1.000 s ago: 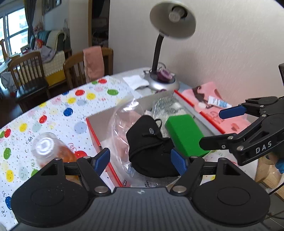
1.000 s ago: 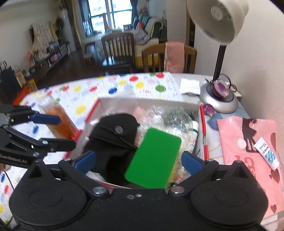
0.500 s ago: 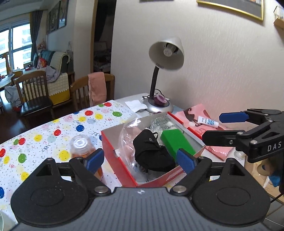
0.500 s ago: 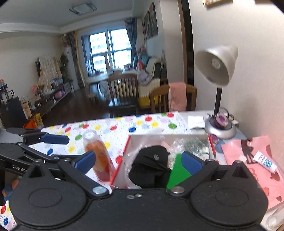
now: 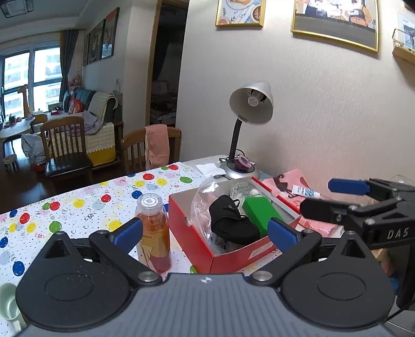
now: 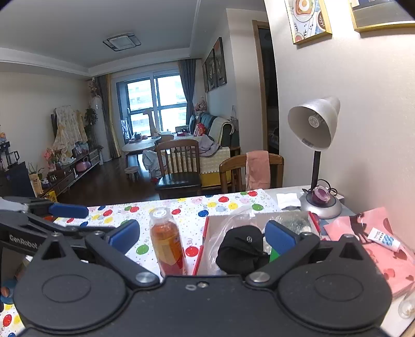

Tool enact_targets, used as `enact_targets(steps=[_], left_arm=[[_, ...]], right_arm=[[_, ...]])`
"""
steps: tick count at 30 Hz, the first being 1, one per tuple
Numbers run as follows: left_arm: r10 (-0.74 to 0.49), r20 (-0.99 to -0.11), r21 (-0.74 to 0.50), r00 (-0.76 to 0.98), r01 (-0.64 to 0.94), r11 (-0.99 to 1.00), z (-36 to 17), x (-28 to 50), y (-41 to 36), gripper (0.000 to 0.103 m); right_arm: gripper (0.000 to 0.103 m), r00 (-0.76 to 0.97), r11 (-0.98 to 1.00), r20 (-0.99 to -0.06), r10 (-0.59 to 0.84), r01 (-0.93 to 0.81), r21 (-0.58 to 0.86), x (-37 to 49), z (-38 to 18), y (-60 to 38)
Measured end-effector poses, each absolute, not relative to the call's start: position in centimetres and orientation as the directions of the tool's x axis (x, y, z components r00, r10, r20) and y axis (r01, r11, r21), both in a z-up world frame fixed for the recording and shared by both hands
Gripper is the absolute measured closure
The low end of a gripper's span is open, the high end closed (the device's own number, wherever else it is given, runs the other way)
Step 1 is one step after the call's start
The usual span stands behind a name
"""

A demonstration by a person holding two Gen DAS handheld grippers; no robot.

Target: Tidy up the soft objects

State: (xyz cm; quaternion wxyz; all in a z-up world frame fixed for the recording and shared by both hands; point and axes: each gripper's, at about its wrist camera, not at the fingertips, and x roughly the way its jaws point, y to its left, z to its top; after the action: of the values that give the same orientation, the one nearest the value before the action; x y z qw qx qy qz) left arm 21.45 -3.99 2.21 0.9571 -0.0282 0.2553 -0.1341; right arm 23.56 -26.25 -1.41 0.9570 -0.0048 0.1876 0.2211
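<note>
A lived-in room with cream textured walls (image 5: 324, 109) hung with gold-framed pictures (image 5: 334, 23). A silver desk lamp (image 5: 251, 102), its shade tilted down and unlit, stands by the wall on a surface covered with a white cloth of coloured dots (image 5: 85, 207). Behind it are two wooden chairs (image 6: 179, 166), one draped with a pink towel (image 5: 157, 145). Further back sit a sofa with a cream throw (image 6: 218, 129), a round table (image 6: 140, 145) and a low cabinet (image 6: 70, 173) on a dark wood floor (image 6: 109, 181). Daylight enters through a tall window with grey curtains (image 6: 155, 103); a flat ceiling light (image 6: 122, 41) is off.
</note>
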Motion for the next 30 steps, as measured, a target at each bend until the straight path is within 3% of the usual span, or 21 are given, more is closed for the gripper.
enact_targets(steps=[30], left_arm=[[-0.167,-0.419,-0.084,0.893,0.145,0.986,1.3,14.5,-1.3,0.0]], right_arm=[[0.0,0.813,0.891,-0.371,0.448,-0.437,0.12,19.1,-3.0,-23.2]])
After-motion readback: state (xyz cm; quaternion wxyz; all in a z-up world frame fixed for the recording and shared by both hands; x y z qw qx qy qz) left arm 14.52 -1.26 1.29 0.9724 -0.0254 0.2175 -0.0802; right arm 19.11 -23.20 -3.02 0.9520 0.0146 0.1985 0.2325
